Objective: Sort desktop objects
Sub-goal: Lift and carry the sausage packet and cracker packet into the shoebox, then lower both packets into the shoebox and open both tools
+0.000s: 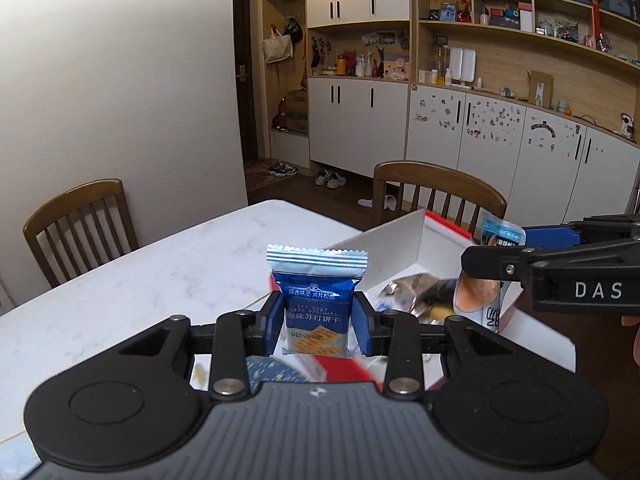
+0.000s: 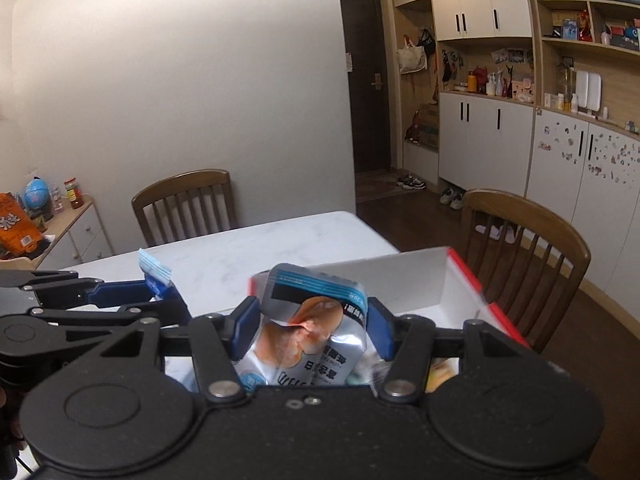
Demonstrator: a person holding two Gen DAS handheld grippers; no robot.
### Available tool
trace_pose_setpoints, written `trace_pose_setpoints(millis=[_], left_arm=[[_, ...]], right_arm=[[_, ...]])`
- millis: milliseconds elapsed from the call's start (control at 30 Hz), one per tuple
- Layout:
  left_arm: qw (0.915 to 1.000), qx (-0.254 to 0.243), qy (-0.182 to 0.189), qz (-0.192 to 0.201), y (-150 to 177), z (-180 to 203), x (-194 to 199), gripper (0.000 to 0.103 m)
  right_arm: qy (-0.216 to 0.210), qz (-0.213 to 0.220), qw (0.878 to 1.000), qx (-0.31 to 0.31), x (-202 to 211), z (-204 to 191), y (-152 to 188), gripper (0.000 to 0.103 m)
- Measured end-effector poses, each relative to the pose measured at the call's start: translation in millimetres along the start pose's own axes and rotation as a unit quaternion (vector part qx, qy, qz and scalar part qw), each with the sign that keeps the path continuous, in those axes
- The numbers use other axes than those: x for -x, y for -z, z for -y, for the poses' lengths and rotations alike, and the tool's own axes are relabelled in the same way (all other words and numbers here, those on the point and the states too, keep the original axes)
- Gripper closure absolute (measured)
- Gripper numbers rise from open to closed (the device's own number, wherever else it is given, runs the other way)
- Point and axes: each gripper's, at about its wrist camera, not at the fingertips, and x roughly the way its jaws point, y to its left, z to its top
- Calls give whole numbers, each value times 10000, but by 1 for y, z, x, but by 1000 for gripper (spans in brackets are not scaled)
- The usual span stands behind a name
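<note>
Now, the left wrist view: the left gripper [image 1: 316,322] is clamped narrow on a blue biscuit packet [image 1: 316,300], its blue pads pressing the packet's two sides. The packet is glossy foil with a crimped, saw-toothed silver seal on top. Its print reads upside down: white Chinese characters, a small line that looks like "SODA BISCUITS", the date code "20250430", and pictured golden square crackers. Behind it, toward 1 o'clock, stands a white cardboard box [image 1: 404,240] with a red rim, one flap raised, on the white marble-look table [image 1: 140,280]. Inside the box lie crumpled, shiny wrappers [image 1: 416,292], blurred. At 3 o'clock the right gripper [image 1: 480,264] comes in sideways, matte black with "DAS" in white letters, holding a silver pouch [image 1: 478,296] over the box. Two brown wooden slat-back chairs stand at 10 and 1 o'clock.

Over to the right wrist view: the right gripper [image 2: 312,328] is partly closed, its blue pads squeezing the silver pouch [image 2: 308,332] at both flanks. The pouch is puffy, creased foil with a pale blue top band, a black strip and an orange-pink picture. Its black Chinese lettering is inverted, and a tiny English line is too small to read. The box [image 2: 400,280] sits just beyond at 1 o'clock, its red edge [image 2: 480,296] showing. At 9 o'clock the left gripper [image 2: 160,292] reaches in, with the biscuit packet's [image 2: 154,270] crimped seal poking above its fingers. Far at 9 o'clock, a side cabinet carries an orange bag, a small globe and a red-capped jar.
</note>
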Motion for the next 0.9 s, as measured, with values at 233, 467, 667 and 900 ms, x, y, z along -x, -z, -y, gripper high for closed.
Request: trace_pose_setpoints(millis=[233, 467, 667, 900], left_arm=[[9999, -44, 43, -98, -14, 26, -28, 68], [9972, -182, 357, -633, -17, 47, -64, 68], [9905, -498, 595, -1138, -16, 66, -93, 68], [9806, -850, 826, -1559, -19, 90, -122, 68]], right_arm=[[118, 6, 9999, 122, -10, 43, -12, 46], [127, -205, 9995, 192, -36, 79, -16, 46], [69, -459, 9985, 301, -61, 99, -17, 46], [-9, -746, 9966, 348, -90, 108, -12, 46]])
